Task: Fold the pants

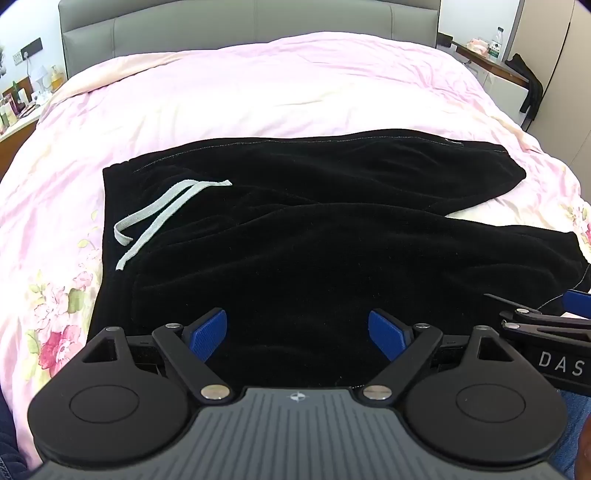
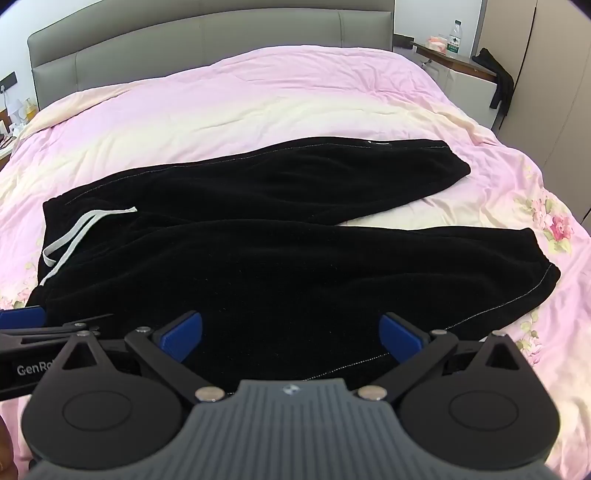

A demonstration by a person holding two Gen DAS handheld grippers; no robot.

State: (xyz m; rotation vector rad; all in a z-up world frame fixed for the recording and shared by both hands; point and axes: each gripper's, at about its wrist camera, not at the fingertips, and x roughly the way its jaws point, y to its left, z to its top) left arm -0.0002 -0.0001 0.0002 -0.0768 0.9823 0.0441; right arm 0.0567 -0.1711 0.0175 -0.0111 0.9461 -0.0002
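Black pants lie flat across the pink bedspread, waistband at the left, both legs running right and spread apart at the cuffs. A pale grey drawstring trails over the waist. My left gripper hovers open above the near edge of the pants by the waist, blue pads wide apart with only cloth below. My right gripper stands open over the near leg's lower hem. Each gripper shows at the edge of the other's view: the right gripper, the left gripper.
The pink floral bedspread covers the bed up to a grey padded headboard. A nightstand with small items is at the left, a shelf with a water bottle and a dark garment at the right.
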